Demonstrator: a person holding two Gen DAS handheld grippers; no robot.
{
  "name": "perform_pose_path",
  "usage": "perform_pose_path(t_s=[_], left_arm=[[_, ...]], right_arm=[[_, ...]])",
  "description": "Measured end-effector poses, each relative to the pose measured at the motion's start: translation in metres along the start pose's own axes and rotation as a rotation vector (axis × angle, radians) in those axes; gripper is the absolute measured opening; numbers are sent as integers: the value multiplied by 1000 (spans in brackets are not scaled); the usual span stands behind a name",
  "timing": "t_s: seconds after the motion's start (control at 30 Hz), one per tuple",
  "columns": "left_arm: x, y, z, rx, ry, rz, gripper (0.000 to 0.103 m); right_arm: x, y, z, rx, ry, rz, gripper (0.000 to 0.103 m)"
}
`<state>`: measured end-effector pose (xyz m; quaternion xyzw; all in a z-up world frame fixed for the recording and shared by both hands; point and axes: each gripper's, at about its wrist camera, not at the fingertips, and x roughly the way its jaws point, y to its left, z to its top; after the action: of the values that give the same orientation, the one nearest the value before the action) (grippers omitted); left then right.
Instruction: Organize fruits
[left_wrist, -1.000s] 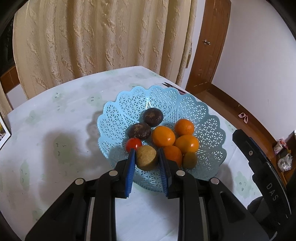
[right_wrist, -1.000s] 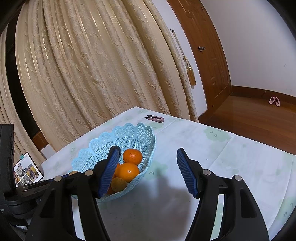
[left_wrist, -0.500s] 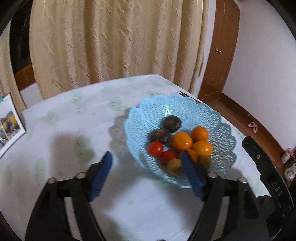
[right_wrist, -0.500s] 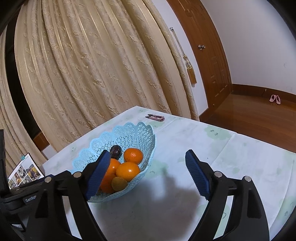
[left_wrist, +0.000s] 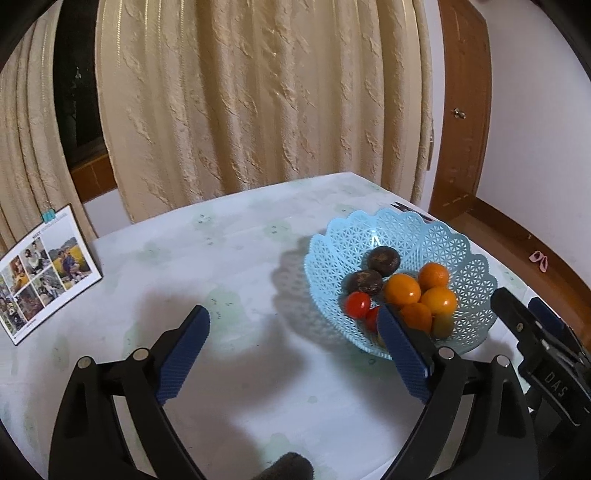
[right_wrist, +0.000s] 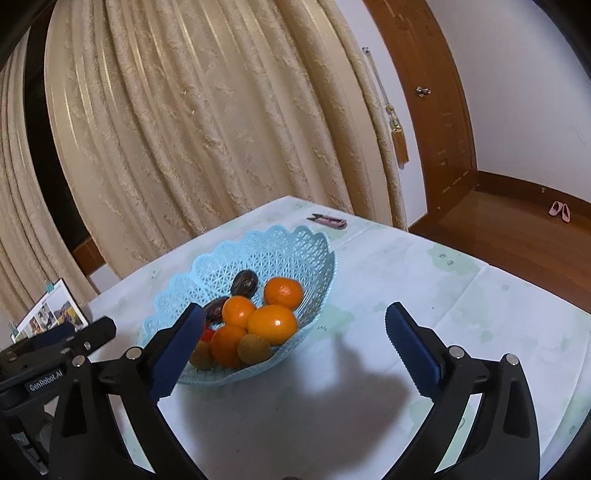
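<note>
Your left gripper (left_wrist: 291, 345): spread wide, empty, lower frame. Your right gripper (right_wrist: 293, 345): likewise wide, empty. Fruits (left_wrist: 402, 291): piled in blue basket (left_wrist: 369, 232), right of centre on desk (left_wrist: 221, 258).

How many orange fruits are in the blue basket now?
4, clustered on the basket's right side: one at the back, one left of centre, the biggest in the middle, one at the front. More may be hidden underneath.

basket (left_wrist: 461, 245): light-blue lattice | oranges (left_wrist: 402, 290): orange | curtain (left_wrist: 258, 92): cream, textured
</note>
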<state>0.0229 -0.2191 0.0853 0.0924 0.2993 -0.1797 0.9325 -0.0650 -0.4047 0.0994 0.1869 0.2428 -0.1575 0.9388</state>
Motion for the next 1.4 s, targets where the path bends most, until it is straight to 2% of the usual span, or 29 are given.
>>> perform_pose_path(t_s=[0.13,0.33,0.63,1.17,1.4], left_arm=[[-5,0,-1,19,-20,36,91],[-12,-4,-1,53,-59,92,91],[-14,-5,-1,64,-72,103,91],[-19,-10,-2,90,-117,153,91],[-18,-11,-2,98,-120,150,92]], right_arm=[[2,8,-1,-41,17,2,100],[-3,19,-4,-102,-8,-4,100],[-8,29,-7,-159,-43,-41,100],[-9,29,-6,-167,-43,-42,100],[-8,30,-6,-172,-40,-43,100]])
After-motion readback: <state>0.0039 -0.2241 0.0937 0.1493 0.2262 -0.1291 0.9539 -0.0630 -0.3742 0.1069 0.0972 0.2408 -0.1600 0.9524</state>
